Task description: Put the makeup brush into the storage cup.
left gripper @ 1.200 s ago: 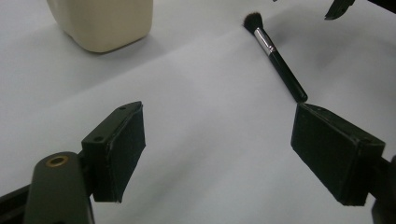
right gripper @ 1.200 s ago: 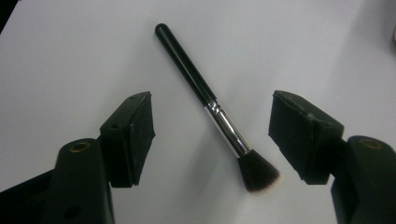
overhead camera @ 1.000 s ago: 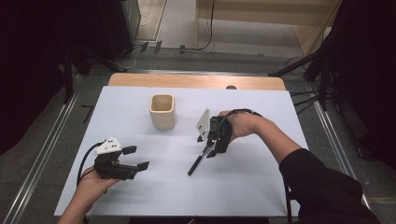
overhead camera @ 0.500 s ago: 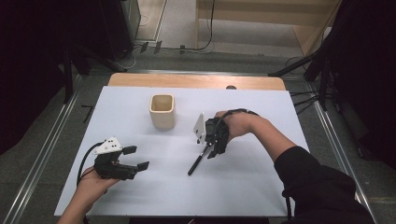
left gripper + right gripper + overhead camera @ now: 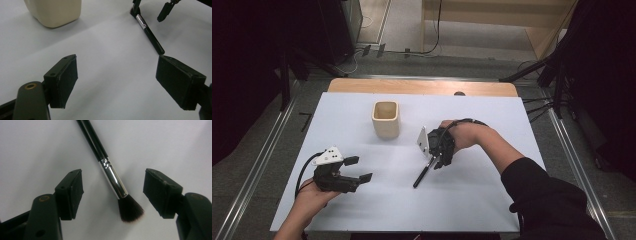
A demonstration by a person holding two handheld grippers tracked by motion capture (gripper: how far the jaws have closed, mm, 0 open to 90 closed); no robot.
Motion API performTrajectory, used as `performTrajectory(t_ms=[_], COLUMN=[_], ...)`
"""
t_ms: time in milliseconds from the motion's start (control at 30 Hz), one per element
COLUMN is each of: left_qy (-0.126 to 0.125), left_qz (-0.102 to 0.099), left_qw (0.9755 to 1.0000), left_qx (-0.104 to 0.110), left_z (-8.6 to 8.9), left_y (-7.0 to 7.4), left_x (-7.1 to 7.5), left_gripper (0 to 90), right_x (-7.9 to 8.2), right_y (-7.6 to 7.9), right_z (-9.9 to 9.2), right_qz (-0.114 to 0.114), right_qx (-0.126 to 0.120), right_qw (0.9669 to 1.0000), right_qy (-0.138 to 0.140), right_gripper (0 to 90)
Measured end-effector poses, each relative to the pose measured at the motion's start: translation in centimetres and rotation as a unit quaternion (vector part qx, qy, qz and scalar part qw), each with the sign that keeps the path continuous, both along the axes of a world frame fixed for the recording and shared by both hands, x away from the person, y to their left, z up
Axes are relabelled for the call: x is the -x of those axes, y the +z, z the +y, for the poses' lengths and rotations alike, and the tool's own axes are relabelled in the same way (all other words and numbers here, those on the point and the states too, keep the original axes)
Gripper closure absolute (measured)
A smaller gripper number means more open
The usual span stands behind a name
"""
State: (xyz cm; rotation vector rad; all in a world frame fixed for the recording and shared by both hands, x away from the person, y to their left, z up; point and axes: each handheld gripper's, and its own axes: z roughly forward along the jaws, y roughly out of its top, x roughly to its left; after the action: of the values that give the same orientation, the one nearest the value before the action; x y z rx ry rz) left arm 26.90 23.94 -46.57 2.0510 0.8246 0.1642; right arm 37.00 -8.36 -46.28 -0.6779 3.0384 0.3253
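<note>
A makeup brush (image 5: pixel 110 173) with a black handle, a silver ferrule and dark bristles was seen lying flat on the white worktop (image 5: pixel 377 210), right of its middle. In the right gripper view the bristle end lay between the fingers of the right gripper (image 5: pixel 438 159), which stood apart on either side and did not touch it; those fingers had just been closing a little. The right gripper was held tilted down over the brush's far end. Well apart, near the front left of the worktop, the left gripper (image 5: pixel 358 169) was held low with its fingers spread wide and nothing between them. A cream square cup (image 5: pixel 386 119) stood upright behind the brush, toward the worktop's back. A strip of bare wood (image 5: pixel 412 86) was left uncovered along the far edge. Grey floor (image 5: pixel 262 165), metal rails and cables were visible around the worktop, with the room's sides dark.
</note>
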Motion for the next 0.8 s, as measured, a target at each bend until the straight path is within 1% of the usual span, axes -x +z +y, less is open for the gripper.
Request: performTrajectory(t_ms=[33,67,133,167,200,233,267,300,333,433,467,500,567,600,633,667,700,800], left_qy=[0.000,0.000,-0.001,-0.001,-0.001,-0.002,-0.002,-0.002,0.000,0.000,0.000,-0.001,-0.001,-0.002,-0.002,-0.002,-0.002,-0.003], left_qz=[0.000,0.001,0.000,0.001,0.002,0.003,0.004,0.004,0.005,0.005,0.005,0.005,0.006,0.005,0.005,0.005,0.005,0.004], left_qw=[1.0000,1.0000,1.0000,1.0000,1.0000,1.0000,0.9999,0.9999,0.9999,0.9999,1.0000,0.9999,0.9999,1.0000,1.0000,1.0000,1.0000,1.0000], left_qx=[0.000,0.000,-0.001,0.000,0.002,0.004,0.009,0.009,0.010,0.009,0.009,0.009,0.009,0.008,0.008,0.008,0.008,0.008], left_z=[0.0,0.0,0.0,0.0,0.0,0.1,0.1,0.1,0.1,0.2,0.2,0.2,0.1,0.2,0.2,0.2,0.1,0.2], left_y=[0.0,0.0,0.0,0.0,0.0,0.0,0.0,0.0,0.1,0.0,0.0,0.0,0.0,0.0,0.0,0.0,0.0,0.0], left_x=[0.0,0.0,0.0,0.0,0.0,0.0,-0.1,-0.1,-0.1,-0.1,-0.1,-0.1,-0.1,-0.1,-0.1,-0.1,-0.1,-0.1], left_gripper=[18.5,18.5,18.5,18.5,18.5,18.5,18.5,18.5,18.4,18.5,18.4,18.4,18.4,18.4,18.4,18.4,18.4,18.5], right_x=[0.0,0.0,0.1,0.3,0.2,0.2,0.0,0.0,-0.3,-0.3,-0.3,-0.3,-0.2,-0.2,-0.3,-0.4,-0.6,-0.7], right_y=[-0.1,-0.2,-0.6,-0.6,-0.7,-0.6,-0.6,-0.6,-0.7,-0.9,-1.1,-1.3,-1.5,-1.6,-1.8,-1.7,-1.7,-1.6], right_z=[0.1,0.2,0.5,0.4,0.5,0.6,0.7,0.7,0.9,1.1,1.3,1.5,1.6,1.7,1.7,1.7,1.7,1.7], right_qz=[0.000,-0.005,-0.007,-0.001,-0.002,0.003,0.005,0.005,0.006,0.007,0.007,0.009,0.007,0.010,0.009,0.011,0.009,0.008], right_qx=[0.000,-0.001,0.004,0.011,0.005,0.003,-0.005,-0.005,-0.010,-0.004,-0.002,0.007,0.011,0.015,0.013,0.016,0.015,0.015], right_qw=[1.0000,0.9999,0.9994,0.9995,0.9993,0.9992,0.9989,0.9989,0.9985,0.9983,0.9979,0.9974,0.9973,0.9971,0.9969,0.9971,0.9970,0.9972], right_qy=[0.006,0.015,0.034,0.029,0.037,0.040,0.046,0.046,0.054,0.057,0.065,0.071,0.073,0.073,0.077,0.073,0.075,0.073], right_gripper=[35.7,36.0,38.3,38.9,39.4,39.7,42.3,42.3,44.1,45.5,45.9,48.7,50.4,51.7,53.1,55.3,56.8,59.5])
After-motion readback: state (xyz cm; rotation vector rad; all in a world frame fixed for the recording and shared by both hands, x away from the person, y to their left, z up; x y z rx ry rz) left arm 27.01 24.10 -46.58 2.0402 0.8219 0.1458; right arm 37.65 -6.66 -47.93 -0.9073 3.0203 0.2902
